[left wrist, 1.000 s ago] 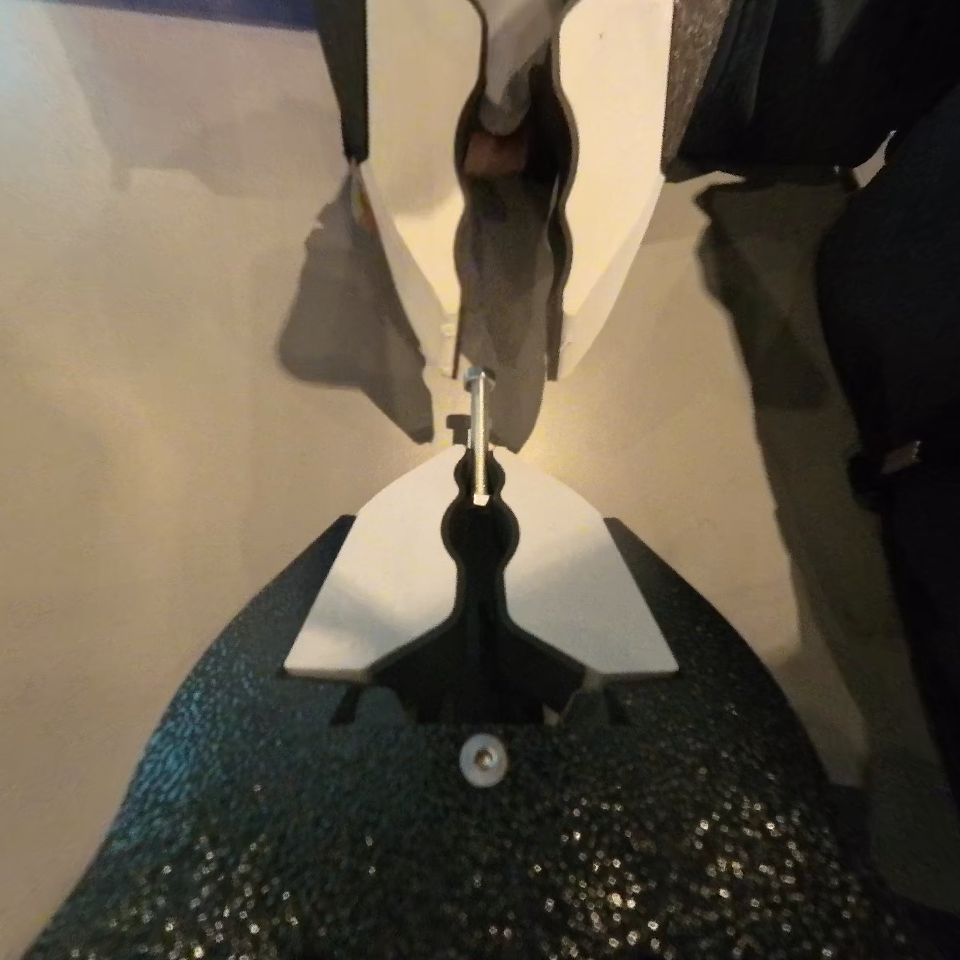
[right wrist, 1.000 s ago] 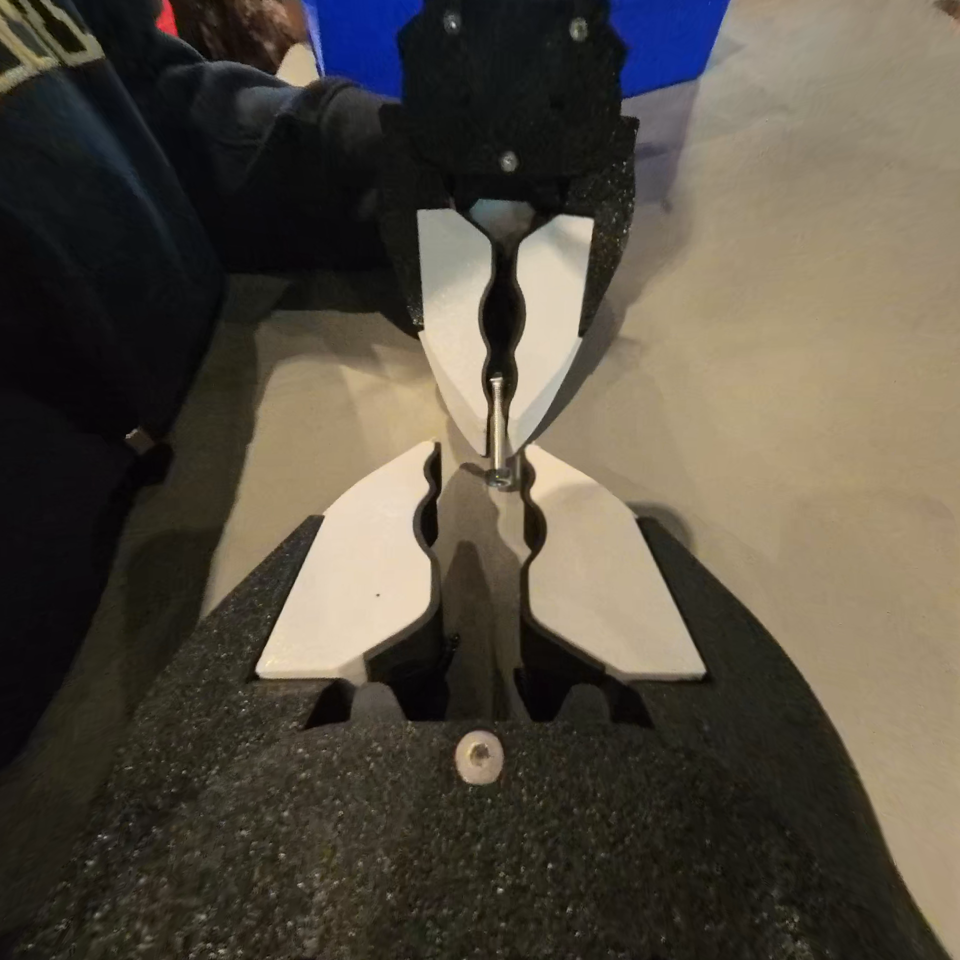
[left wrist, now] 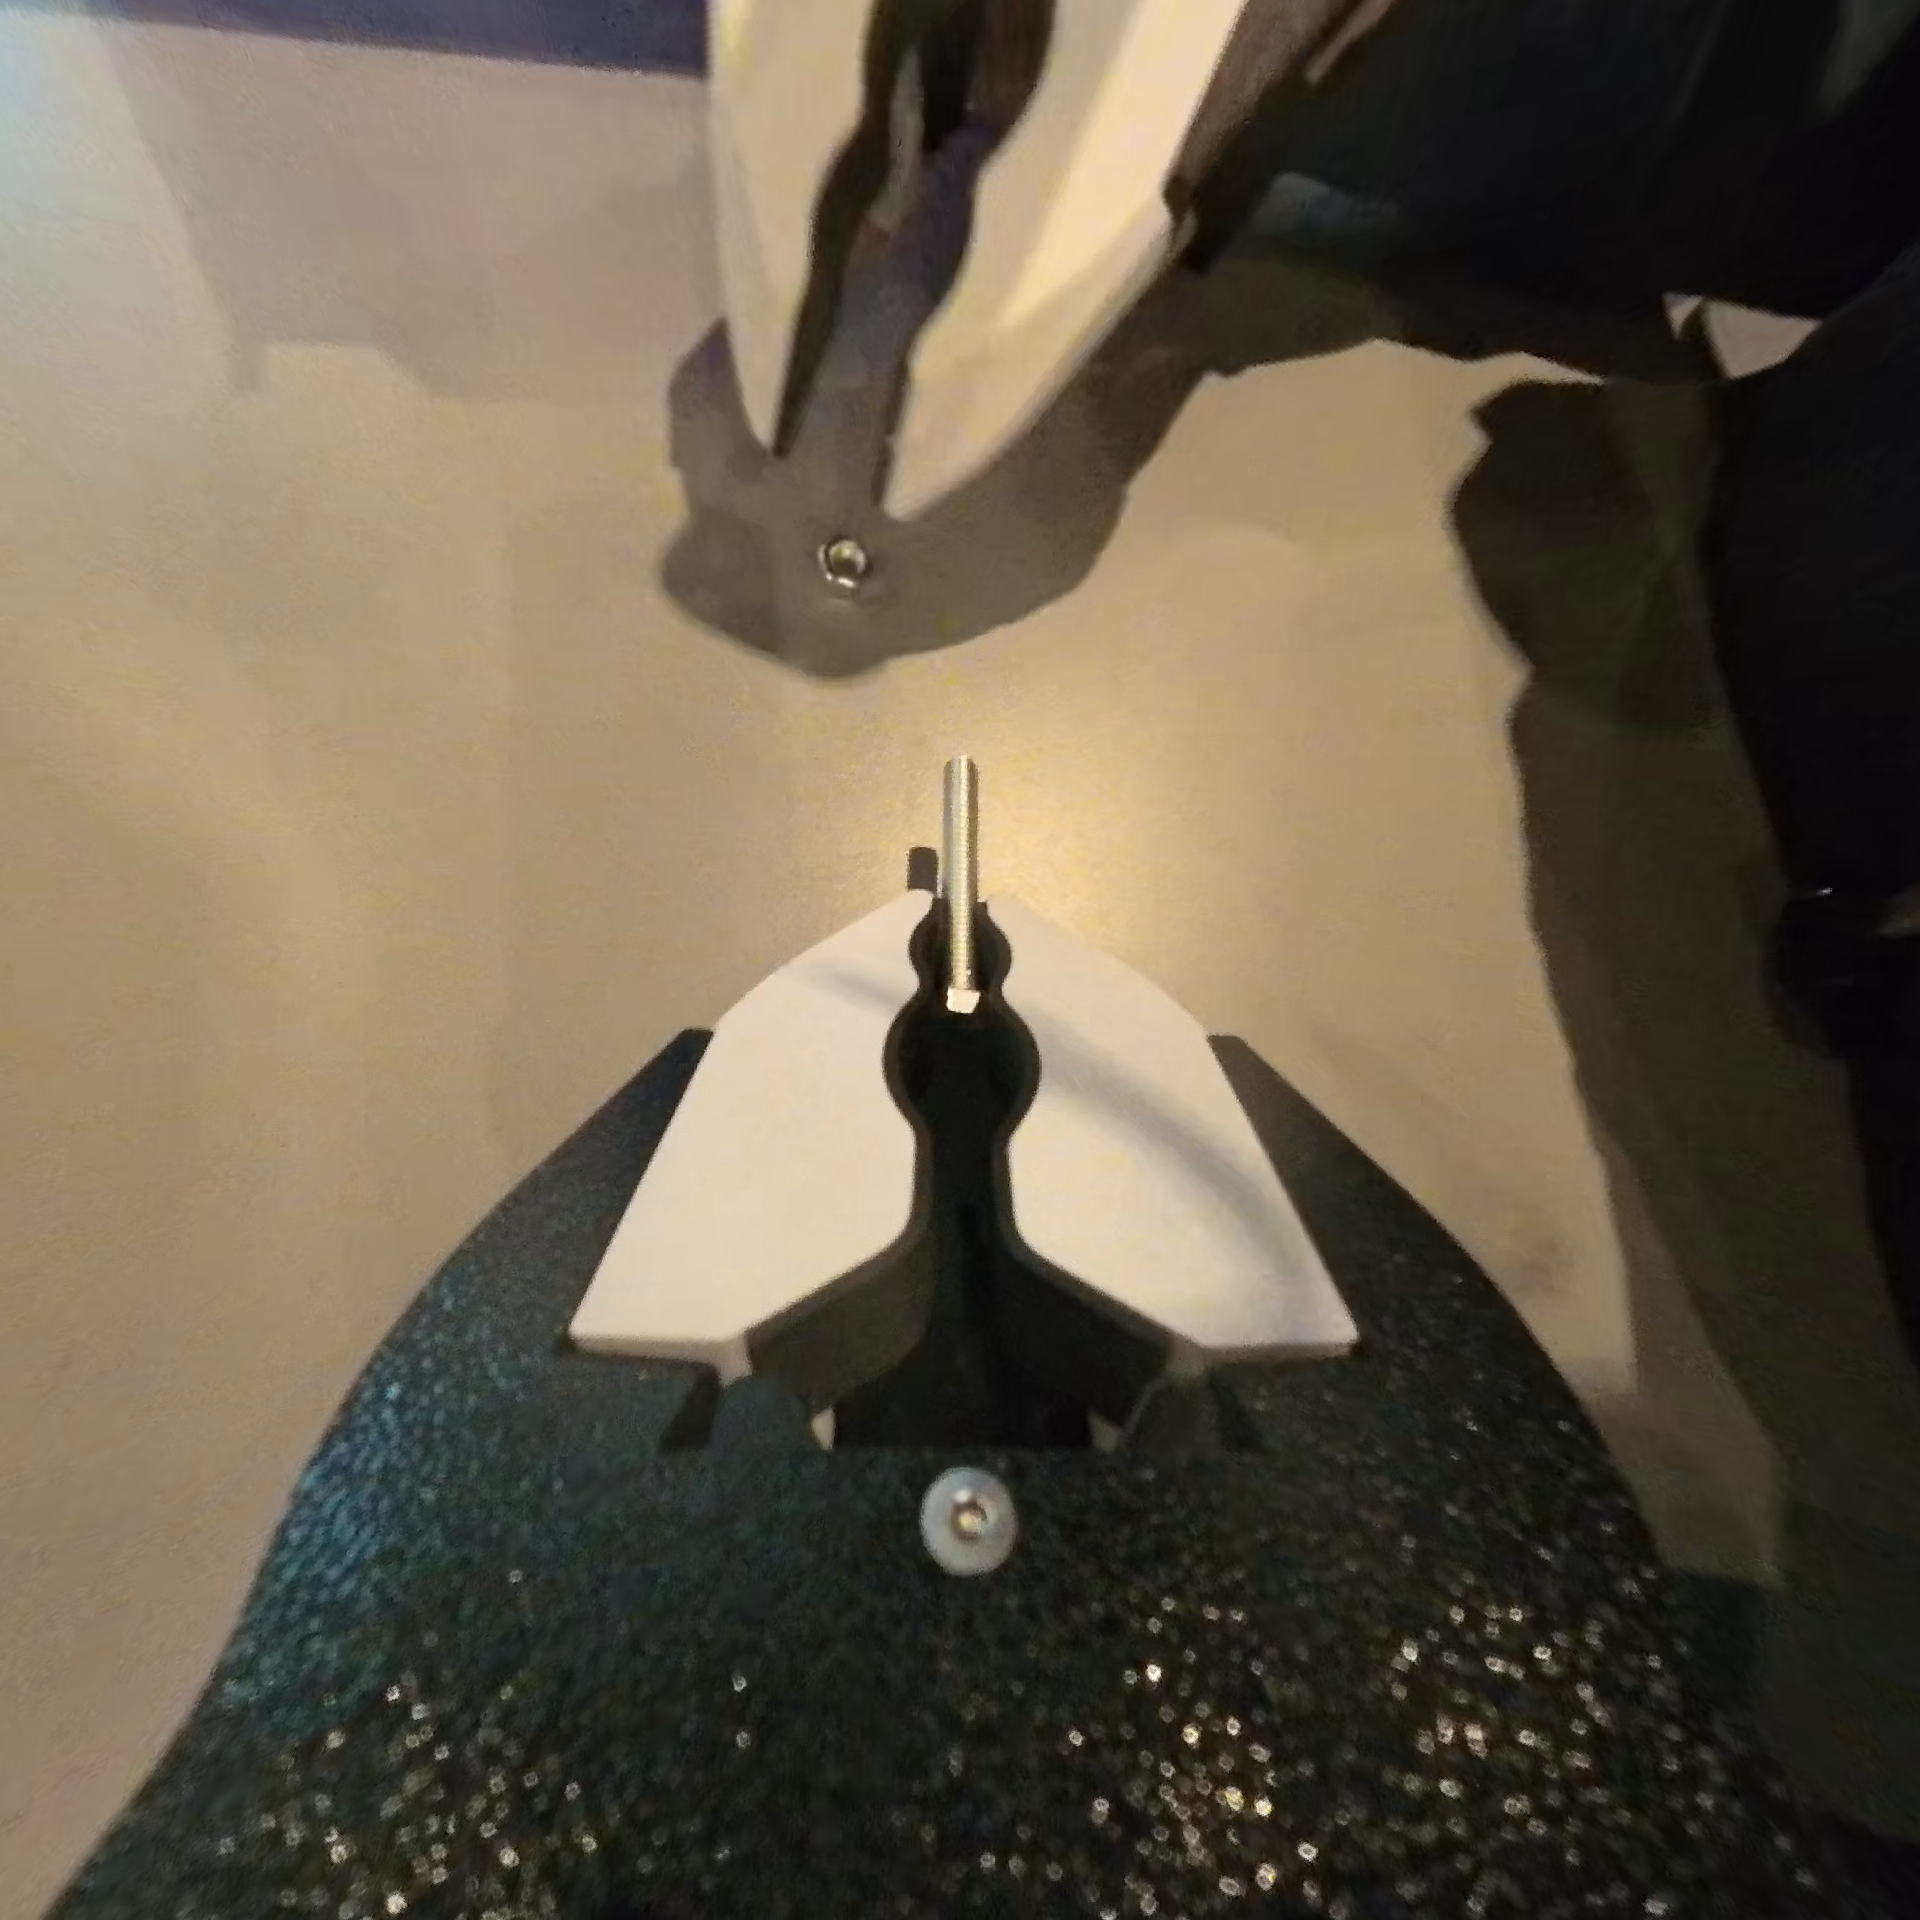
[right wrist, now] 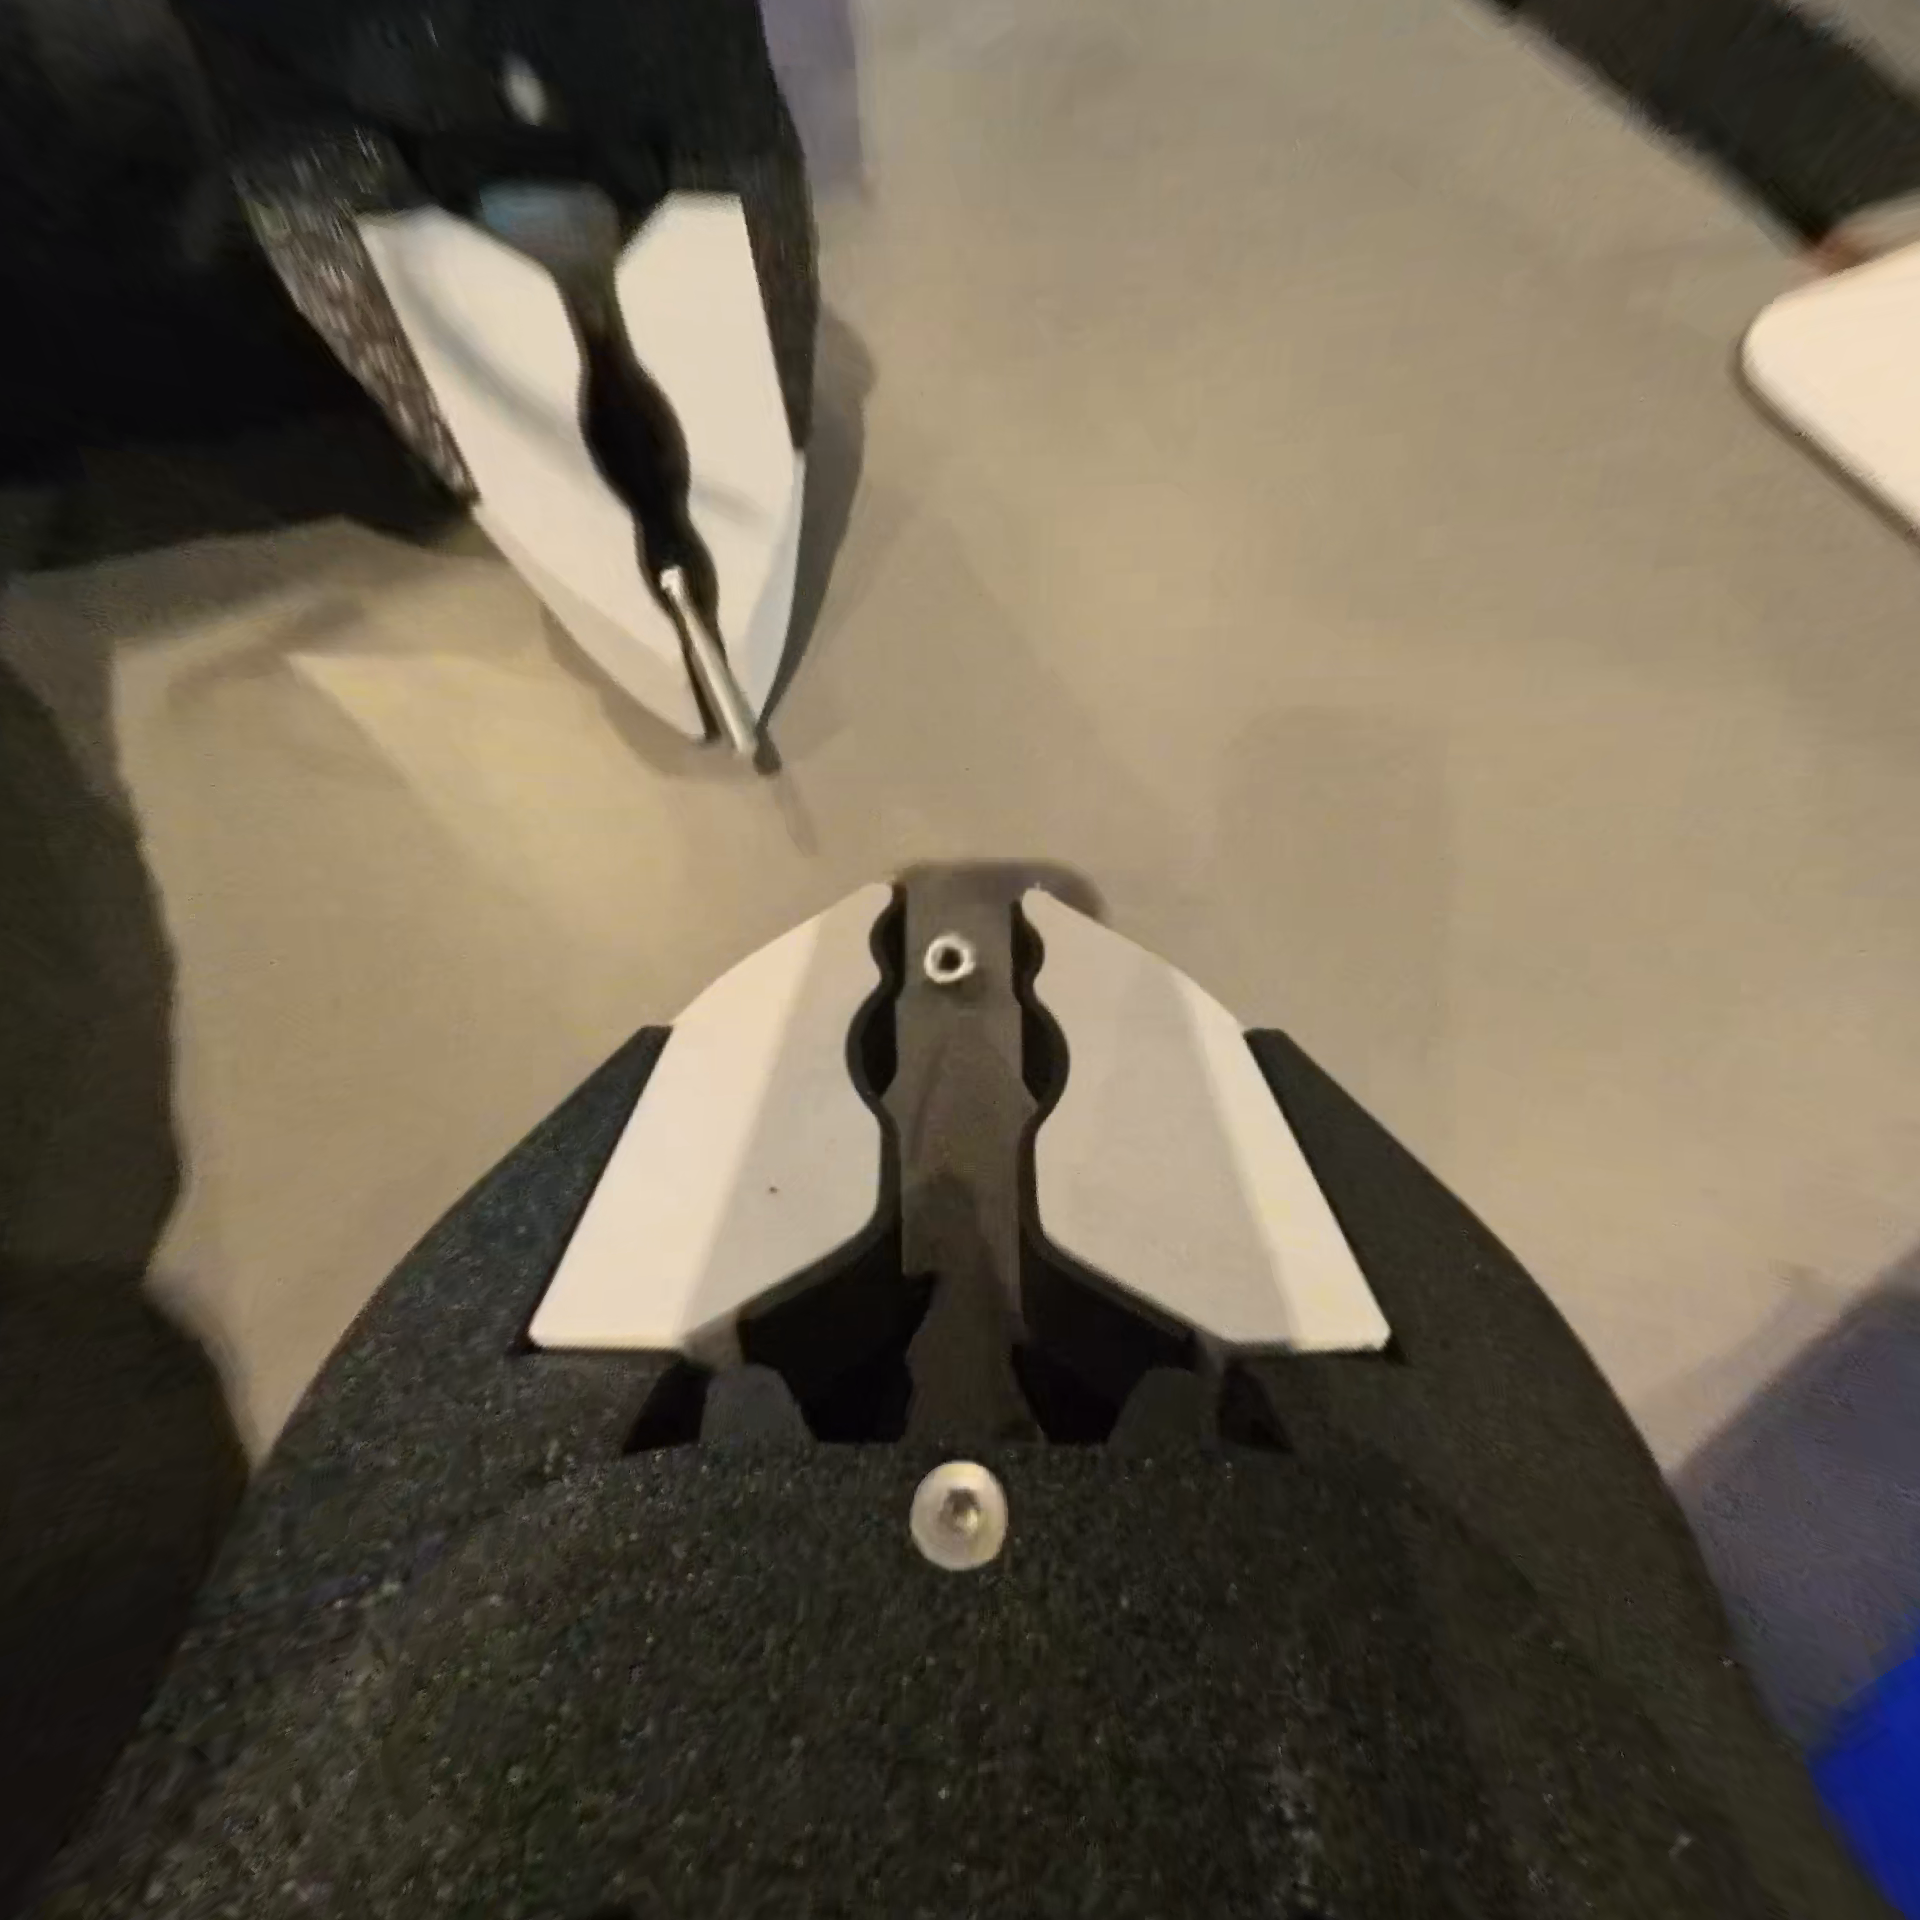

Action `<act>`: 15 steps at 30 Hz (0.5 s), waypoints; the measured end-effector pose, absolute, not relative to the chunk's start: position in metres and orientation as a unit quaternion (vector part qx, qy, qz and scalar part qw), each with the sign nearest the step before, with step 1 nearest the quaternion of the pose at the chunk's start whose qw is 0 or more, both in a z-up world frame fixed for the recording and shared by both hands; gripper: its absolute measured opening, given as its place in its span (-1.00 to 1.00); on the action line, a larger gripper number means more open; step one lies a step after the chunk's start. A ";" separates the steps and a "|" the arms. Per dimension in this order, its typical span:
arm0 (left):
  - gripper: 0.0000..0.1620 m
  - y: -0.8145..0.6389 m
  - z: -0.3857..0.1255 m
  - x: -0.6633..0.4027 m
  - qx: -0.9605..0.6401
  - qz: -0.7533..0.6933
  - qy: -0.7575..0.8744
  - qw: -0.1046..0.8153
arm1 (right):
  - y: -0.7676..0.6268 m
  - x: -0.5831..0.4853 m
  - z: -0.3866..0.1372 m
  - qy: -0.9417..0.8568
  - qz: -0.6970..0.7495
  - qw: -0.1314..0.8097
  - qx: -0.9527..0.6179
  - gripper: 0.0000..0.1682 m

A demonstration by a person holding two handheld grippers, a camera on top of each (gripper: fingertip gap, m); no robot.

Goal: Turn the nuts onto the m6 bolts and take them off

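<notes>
Off comes the nut (right wrist: 948,958) — it now lies on the bench (left wrist: 364,831), between the parted fingers of the right hand-held gripper (right wrist: 956,904), while the left hand-held gripper (left wrist: 954,914) clamps the bare bolt (left wrist: 957,883), well apart from the nut.

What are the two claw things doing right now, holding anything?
Left gripper: jaws shut on the bolt, nothing on its thread.
Right gripper: jaws open, empty; the nut lies on the table between them.
</notes>
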State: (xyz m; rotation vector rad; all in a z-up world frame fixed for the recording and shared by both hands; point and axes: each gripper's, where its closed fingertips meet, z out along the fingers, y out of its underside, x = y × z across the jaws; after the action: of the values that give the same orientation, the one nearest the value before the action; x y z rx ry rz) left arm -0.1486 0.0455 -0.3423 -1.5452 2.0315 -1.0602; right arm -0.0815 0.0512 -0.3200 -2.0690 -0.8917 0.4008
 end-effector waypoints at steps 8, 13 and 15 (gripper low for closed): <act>-0.94 0.045 -0.342 -0.149 -0.549 -0.377 0.722 0.188 | 0.045 -0.082 -0.340 -0.323 0.123 0.391 -0.853 -0.76; -0.94 0.045 -0.342 -0.149 -0.549 -0.377 0.722 0.188 | 0.055 -0.084 -0.343 -0.299 0.123 0.388 -0.863 -0.73; -0.94 0.045 -0.342 -0.149 -0.549 -0.377 0.722 0.188 | 0.057 -0.082 -0.343 -0.292 0.118 0.386 -0.867 -0.87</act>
State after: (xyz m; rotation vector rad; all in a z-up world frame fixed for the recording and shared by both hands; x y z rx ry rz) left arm -0.1488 0.0451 -0.3420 -1.5448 2.0320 -1.0610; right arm -0.0817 0.0570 -0.3432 -2.2076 -0.7434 0.3013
